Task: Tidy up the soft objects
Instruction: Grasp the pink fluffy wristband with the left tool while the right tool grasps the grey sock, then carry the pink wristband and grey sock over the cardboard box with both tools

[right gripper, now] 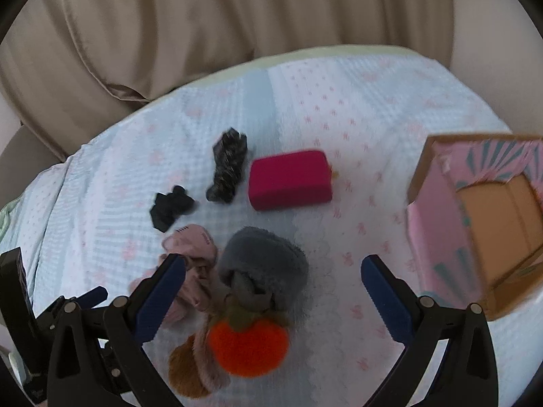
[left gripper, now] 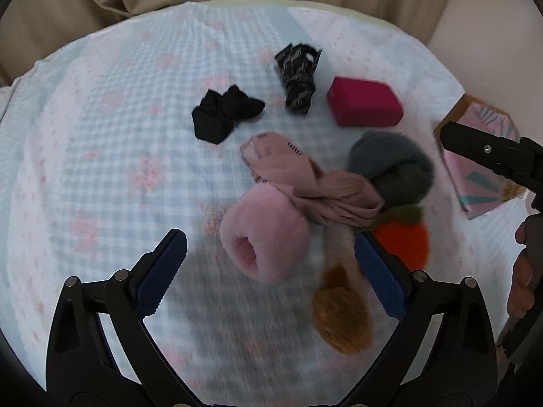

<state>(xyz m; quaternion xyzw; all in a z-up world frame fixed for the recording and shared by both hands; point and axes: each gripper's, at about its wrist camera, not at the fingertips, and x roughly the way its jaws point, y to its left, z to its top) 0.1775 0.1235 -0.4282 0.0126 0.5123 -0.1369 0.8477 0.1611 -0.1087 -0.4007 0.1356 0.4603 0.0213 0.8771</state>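
Note:
A heap of soft things lies on the bedspread. A fluffy pink roll (left gripper: pixel 266 237) sits between the fingers of my open left gripper (left gripper: pixel 271 271), untouched. Behind it lie a dusty-pink cloth (left gripper: pixel 315 183), a grey fuzzy roll (left gripper: pixel 393 166), an orange plush with a green top (left gripper: pixel 407 240) and a brown furry piece (left gripper: pixel 342 312). My right gripper (right gripper: pixel 273 291) hangs open over the grey fuzzy roll (right gripper: pixel 268 264) and the orange plush (right gripper: pixel 247 342). A black cloth (left gripper: pixel 220 113) and a patterned black cloth (left gripper: pixel 298 78) lie farther back.
A magenta box (left gripper: pixel 364 107) stands behind the heap. A pink open cardboard box (right gripper: pixel 482 227) sits at the right. Beige bedding (right gripper: pixel 237 17) runs along the far edge. The light checked bedspread (left gripper: pixel 118 169) stretches leftward. A hand (left gripper: pixel 522 271) holds the right gripper.

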